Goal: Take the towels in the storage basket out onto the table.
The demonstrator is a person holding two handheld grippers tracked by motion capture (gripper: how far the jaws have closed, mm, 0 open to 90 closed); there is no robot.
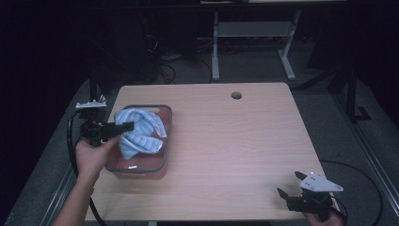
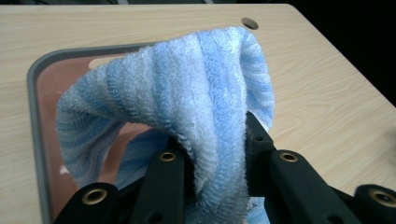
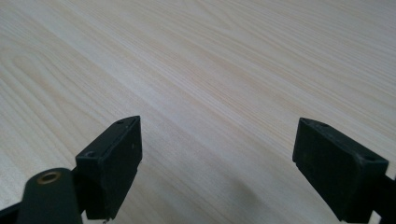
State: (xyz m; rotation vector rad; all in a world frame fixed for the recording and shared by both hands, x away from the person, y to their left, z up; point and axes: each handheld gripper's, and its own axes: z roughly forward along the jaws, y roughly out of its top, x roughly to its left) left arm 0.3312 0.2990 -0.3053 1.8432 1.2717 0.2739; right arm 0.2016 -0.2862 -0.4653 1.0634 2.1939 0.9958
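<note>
Left gripper view: left gripper (image 2: pixel 215 154) pinches a ribbed blue-striped terry towel (image 2: pixel 187 93); right gripper (image 3: pixel 217 154) gapes, seemingly empty.

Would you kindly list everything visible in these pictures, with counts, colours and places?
Towel: one, blue and white striped, lifted over the tub, pinched in the left tool.
Tub: one, reddish with grey rim, left part of the table.
Table: one, light wood, with a round hole near its far edge.
Desk frame: one, pale grey, on the floor beyond the table.
Left tool: one, black, shut on the towel, over the tub.
Right tool: one, black, open, near right corner.
</note>
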